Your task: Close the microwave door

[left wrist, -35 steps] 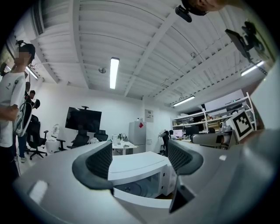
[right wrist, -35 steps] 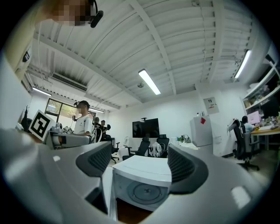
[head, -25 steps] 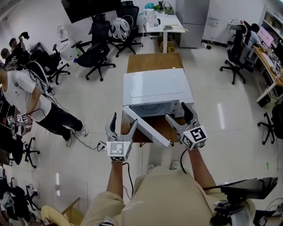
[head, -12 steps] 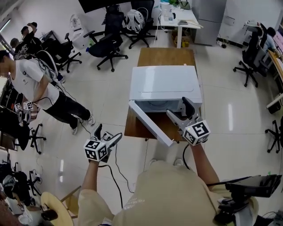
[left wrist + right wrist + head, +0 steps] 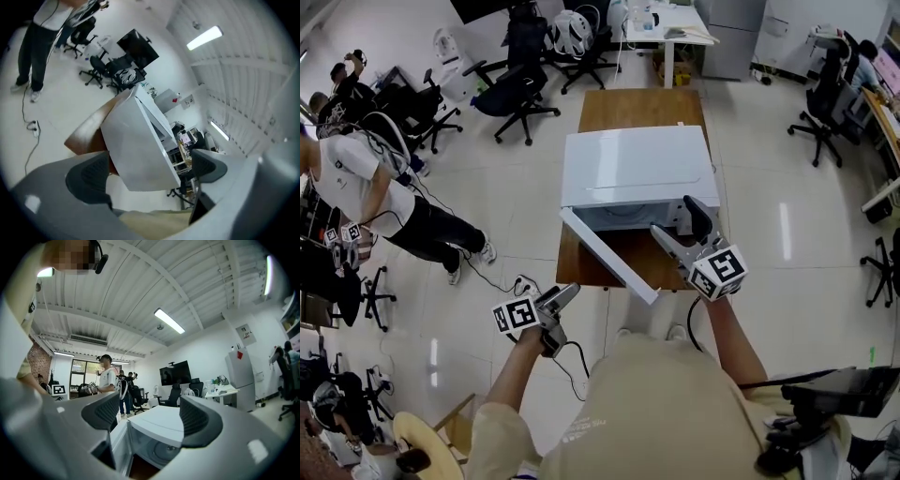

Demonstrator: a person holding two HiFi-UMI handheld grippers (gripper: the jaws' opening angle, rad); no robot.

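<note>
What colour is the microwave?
The microwave is white all over, door too. The head view shows it best.

Light: bright, from ceiling tubes (image 5: 168, 320) | Glare: streaks on floor tiles (image 5: 784, 231) | Edges: gripper views bulge, corners black

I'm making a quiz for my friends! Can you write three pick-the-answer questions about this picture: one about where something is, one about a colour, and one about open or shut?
1. Where does the microwave stand?
A. on a sofa
B. on a table
C. on a stove

2. What colour is the microwave?
A. black
B. red
C. white

3. How is its door?
A. open
B. shut
C. taken off

Answers:
1 B: brown tabletop shows behind and in front of it.
2 C: its top and sides are white.
3 A: the door sticks out from the front, and the inside shows.
</note>
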